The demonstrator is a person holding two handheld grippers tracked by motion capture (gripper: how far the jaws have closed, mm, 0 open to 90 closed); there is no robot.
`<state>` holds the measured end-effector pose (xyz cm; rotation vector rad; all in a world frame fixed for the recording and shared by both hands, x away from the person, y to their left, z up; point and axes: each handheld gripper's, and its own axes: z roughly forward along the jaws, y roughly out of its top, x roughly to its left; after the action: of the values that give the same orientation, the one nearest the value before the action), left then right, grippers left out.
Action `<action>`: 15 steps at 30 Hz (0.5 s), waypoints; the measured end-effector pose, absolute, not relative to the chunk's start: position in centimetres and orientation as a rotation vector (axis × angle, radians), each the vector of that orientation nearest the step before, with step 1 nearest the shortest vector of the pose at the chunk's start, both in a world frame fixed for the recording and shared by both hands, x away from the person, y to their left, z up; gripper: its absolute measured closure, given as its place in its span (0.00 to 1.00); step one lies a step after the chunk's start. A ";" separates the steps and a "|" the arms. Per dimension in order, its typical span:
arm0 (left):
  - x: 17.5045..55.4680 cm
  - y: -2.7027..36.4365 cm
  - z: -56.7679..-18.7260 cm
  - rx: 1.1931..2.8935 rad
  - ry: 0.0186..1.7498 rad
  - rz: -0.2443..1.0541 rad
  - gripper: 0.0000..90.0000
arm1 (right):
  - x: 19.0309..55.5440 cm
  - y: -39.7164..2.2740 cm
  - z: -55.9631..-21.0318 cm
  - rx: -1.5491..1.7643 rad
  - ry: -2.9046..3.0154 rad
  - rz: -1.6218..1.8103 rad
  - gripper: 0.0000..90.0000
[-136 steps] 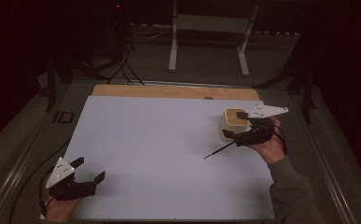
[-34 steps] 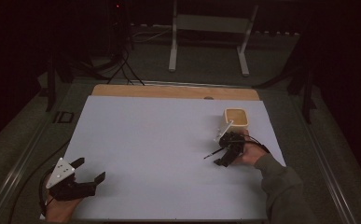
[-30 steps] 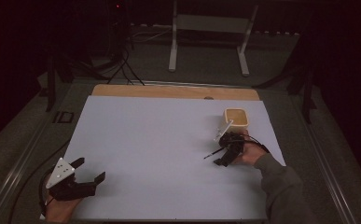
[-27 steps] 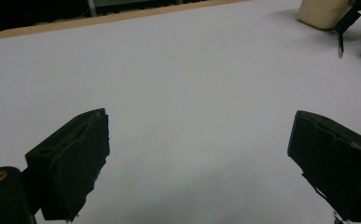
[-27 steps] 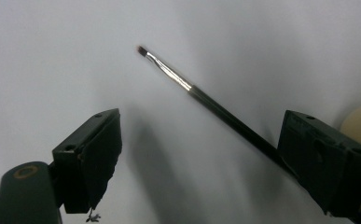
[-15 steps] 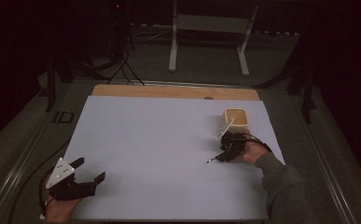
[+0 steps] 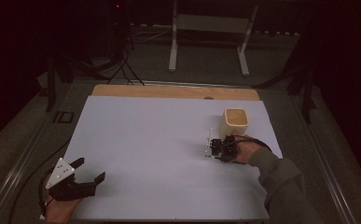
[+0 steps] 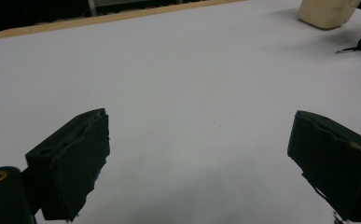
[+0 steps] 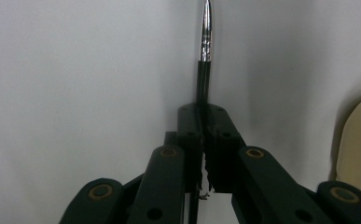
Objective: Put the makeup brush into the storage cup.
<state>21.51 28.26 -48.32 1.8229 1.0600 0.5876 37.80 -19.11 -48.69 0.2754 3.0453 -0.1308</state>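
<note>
At about four o'clock on the white table point(image 7: 159, 140), the right gripper point(image 7: 221, 148) has just closed its jaws tight on a thin pen point(image 9: 205, 56), just beside the beige cup point(image 7: 236, 120), while the left gripper point(image 7: 81, 175) at seven o'clock rests with jaws wide apart.

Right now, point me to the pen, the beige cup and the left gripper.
pen point(image 9: 205, 37): right gripper view, on its shiny metal tip section.
beige cup point(image 7: 236, 122): high view, on its front wall.
left gripper point(image 8: 199, 154): left gripper view, midway between its open jaws.
</note>
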 end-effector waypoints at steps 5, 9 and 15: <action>21.5 28.2 -48.3 1.824 1.060 0.588 0.08 | 37.8 -19.2 -48.7 0.288 3.049 -0.117 0.95; 21.6 28.2 -48.4 1.824 1.062 0.587 0.08 | 37.8 -19.5 -48.6 0.298 3.052 -0.093 0.95; 21.5 28.2 -48.4 1.824 1.062 0.588 0.08 | 37.8 -19.9 -48.4 0.326 3.060 -0.032 0.95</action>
<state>21.55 28.20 -48.37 1.8244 1.0618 0.5878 37.82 -19.86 -48.40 0.3261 3.0597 -0.0321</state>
